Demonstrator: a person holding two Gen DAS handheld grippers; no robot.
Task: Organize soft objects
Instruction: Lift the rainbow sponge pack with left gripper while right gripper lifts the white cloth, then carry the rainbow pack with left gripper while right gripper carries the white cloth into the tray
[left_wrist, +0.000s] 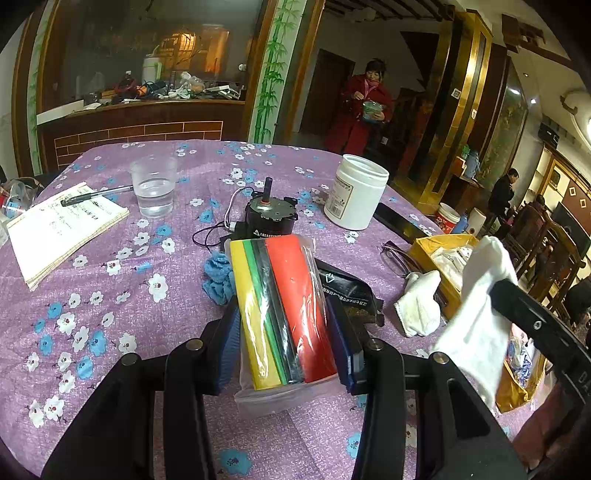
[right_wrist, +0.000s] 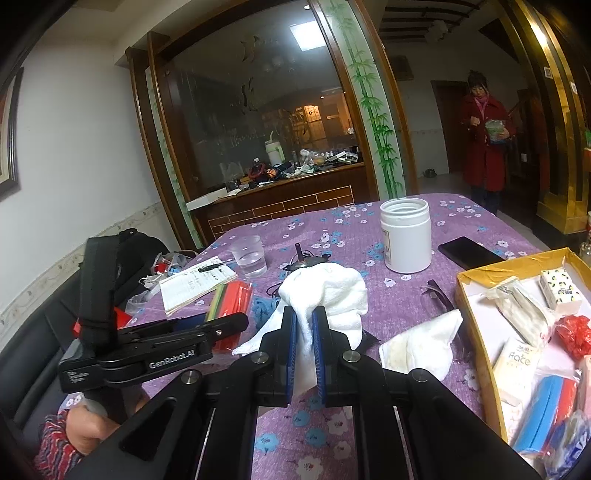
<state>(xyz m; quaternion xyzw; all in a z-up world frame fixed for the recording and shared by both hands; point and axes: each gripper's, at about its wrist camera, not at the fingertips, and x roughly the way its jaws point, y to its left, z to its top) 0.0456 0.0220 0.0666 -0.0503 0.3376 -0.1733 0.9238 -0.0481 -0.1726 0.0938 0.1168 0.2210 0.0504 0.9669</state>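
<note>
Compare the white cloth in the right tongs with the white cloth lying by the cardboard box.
The held white cloth is lifted off the table, pinched in the right tongs; the loose white cloth lies flat beside the cardboard box. The held one hangs bunched; the loose one shows yellowish staining. Both are white and soft.

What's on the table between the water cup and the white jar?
A small black motor with its shaft pointing up and thin wires trailing stands between the cup and the jar; clearest in the left wrist view.
</note>
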